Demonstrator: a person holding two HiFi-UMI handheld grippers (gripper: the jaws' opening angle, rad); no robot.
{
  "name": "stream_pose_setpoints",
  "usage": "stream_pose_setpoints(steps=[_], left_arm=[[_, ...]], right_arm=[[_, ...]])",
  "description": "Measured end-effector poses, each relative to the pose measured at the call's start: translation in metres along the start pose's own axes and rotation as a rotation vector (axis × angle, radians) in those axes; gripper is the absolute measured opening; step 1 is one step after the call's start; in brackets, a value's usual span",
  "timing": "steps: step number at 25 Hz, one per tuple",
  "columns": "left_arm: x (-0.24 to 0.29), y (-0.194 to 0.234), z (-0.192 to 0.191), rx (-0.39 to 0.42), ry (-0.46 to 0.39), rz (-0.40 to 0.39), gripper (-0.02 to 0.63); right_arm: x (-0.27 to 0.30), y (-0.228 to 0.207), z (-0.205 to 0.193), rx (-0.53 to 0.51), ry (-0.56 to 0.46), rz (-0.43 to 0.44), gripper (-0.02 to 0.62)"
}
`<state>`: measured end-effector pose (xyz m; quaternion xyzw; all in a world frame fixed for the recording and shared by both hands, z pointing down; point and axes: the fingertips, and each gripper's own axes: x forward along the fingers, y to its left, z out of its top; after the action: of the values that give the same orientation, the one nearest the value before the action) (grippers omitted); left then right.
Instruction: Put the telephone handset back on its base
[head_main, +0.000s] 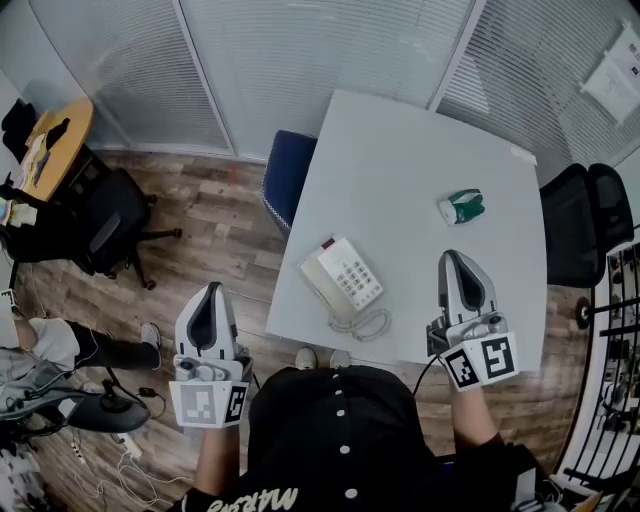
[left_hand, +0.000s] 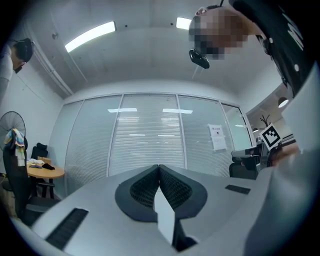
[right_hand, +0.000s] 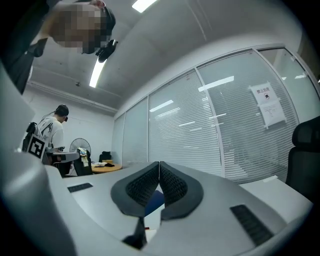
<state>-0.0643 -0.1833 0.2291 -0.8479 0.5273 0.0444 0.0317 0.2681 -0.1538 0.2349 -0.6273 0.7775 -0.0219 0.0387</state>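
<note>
A white desk telephone sits near the front left corner of the white table. Its handset seems to lie along the left side of the base, and the coiled cord loops at the table's front edge. My left gripper hangs over the floor to the left of the table, shut and empty, its pads meeting. To the right of the phone, my right gripper is over the table, shut with nothing held, pads together. Both gripper views point up at the blinds and show no phone.
A small green and white object lies on the table beyond the right gripper. A blue chair stands at the table's left edge and a black office chair at its right. Another black chair, a round wooden table and a seated person are at the left.
</note>
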Motion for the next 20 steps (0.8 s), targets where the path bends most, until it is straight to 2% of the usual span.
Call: stream_pose_setpoints(steps=[9, 20], left_arm=[[0.002, -0.002, 0.002, 0.016, -0.01, -0.023, 0.015], [-0.003, -0.004, 0.004, 0.022, -0.009, -0.028, 0.015]], right_arm=[[-0.015, -0.008, -0.005, -0.048, 0.008, -0.06, 0.031], [-0.011, 0.001, -0.013, -0.1, 0.018, -0.048, 0.029]])
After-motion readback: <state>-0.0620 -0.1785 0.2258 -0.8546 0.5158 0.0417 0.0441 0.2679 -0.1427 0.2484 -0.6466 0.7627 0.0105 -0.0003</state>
